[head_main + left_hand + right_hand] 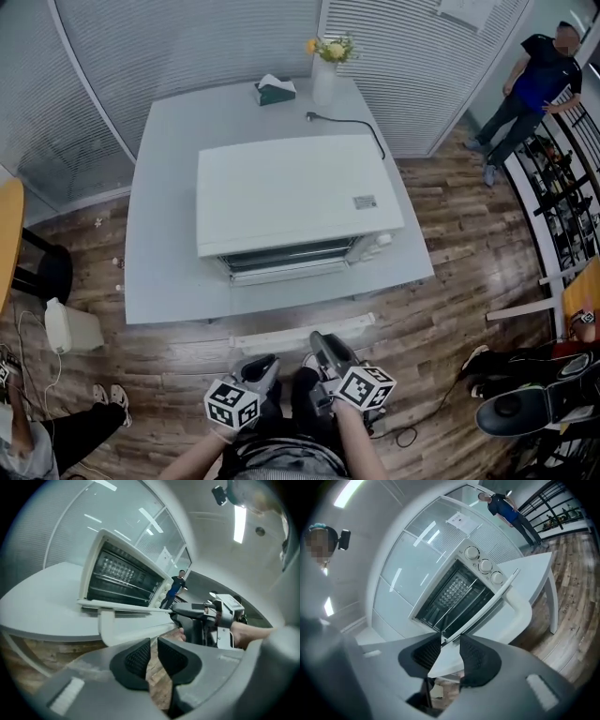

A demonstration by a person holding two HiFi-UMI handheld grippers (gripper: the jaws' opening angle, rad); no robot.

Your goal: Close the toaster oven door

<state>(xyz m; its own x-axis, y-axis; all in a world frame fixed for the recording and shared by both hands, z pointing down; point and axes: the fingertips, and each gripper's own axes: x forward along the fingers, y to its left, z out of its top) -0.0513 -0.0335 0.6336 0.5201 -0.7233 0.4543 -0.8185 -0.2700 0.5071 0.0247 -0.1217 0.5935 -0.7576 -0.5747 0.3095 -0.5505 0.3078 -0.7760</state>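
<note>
A white toaster oven point(295, 192) stands on a light grey table point(164, 234). Its door point(126, 607) lies open and level, and its white handle point(300, 331) juts past the table's front edge. My right gripper point(317, 339) has its tips at that handle. In the right gripper view its jaws point(446, 651) stand apart with the door's edge point(487, 606) running between them; no press on it shows. My left gripper point(264, 364) hangs just left of and below the handle. Its jaws point(153, 651) are open by a narrow gap over bare floor.
Behind the oven are a tissue box point(274, 90), a vase of flowers point(325, 70) and the power cord point(352, 124). A person point(530, 89) stands at the back right. A white bin point(70, 328) and a black stool point(42, 272) sit on the wooden floor at the left.
</note>
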